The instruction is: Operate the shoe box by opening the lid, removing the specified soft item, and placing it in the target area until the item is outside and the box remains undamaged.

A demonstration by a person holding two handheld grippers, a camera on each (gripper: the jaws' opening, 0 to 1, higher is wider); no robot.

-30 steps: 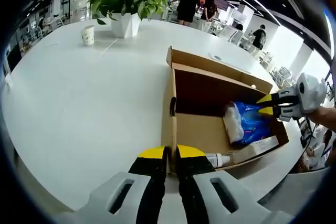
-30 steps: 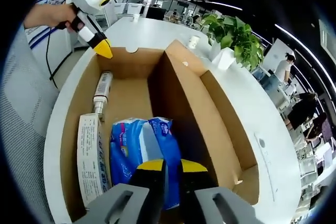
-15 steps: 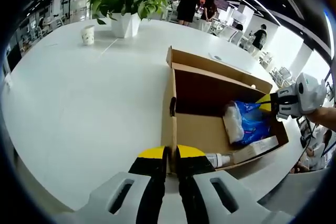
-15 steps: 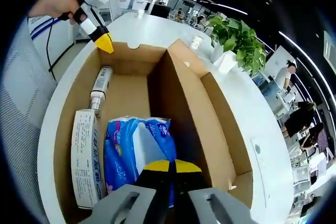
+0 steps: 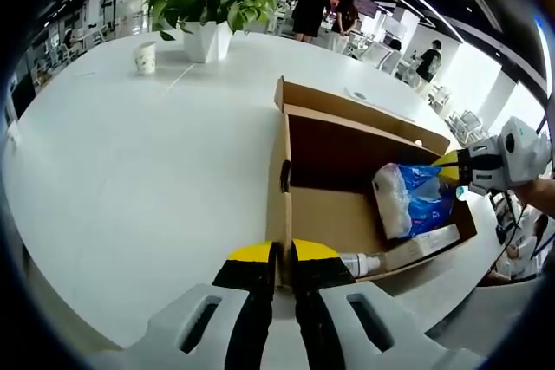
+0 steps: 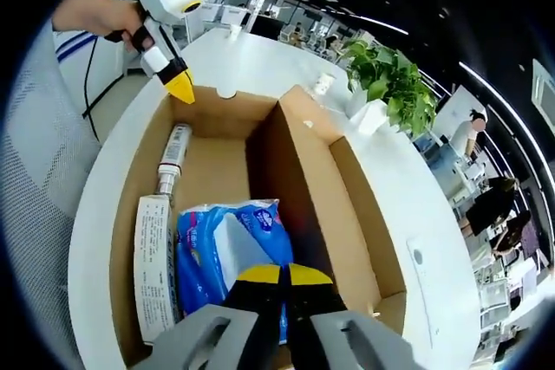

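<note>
In the right gripper view, the right gripper (image 6: 279,273) was clamped on the blue tissue pack (image 6: 227,244) inside the open shoe box (image 6: 347,188) on the white table (image 6: 434,214). Beside the pack lay a long white carton (image 6: 154,257) and a tube (image 6: 172,155). The left gripper (image 6: 182,87) gripped the box's far wall.

left claw (image 5: 279,253) – jaws closed | right claw (image 6: 282,273) – jaws closed, gripping
</note>
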